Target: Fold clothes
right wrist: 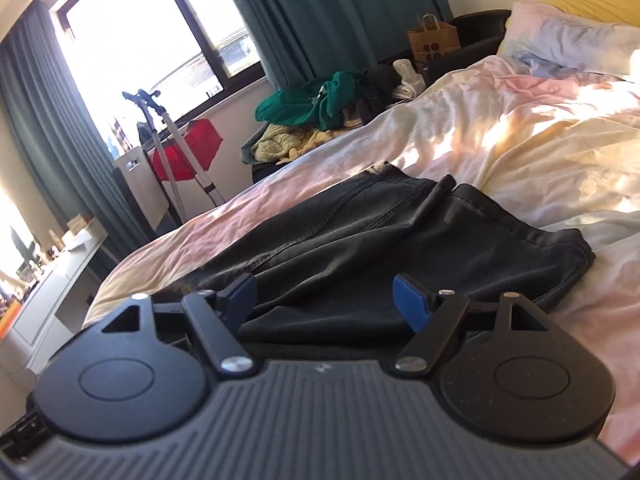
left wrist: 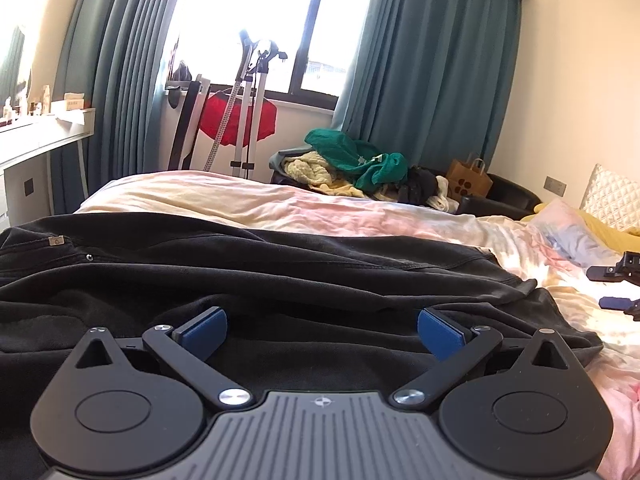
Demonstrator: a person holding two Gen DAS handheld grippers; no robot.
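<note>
A pair of black jeans [left wrist: 280, 268] lies spread and rumpled on the bed, its waistband with a metal button at the left in the left wrist view. My left gripper [left wrist: 322, 330] is open, low over the near part of the jeans, with nothing between its blue pads. The jeans [right wrist: 380, 224] also show in the right wrist view, their hems toward the pillow end. My right gripper [right wrist: 324, 300] is open just above the near edge of the jeans. It also shows at the right edge of the left wrist view [left wrist: 618, 286].
The bed has a pink and cream duvet [left wrist: 320, 204] and pillows [right wrist: 568, 36] at the right. Beyond it lie a pile of clothes with a green garment [left wrist: 356, 156], a paper bag [left wrist: 468, 182], a garment steamer [left wrist: 250, 108] and a white desk [left wrist: 36, 136] at left.
</note>
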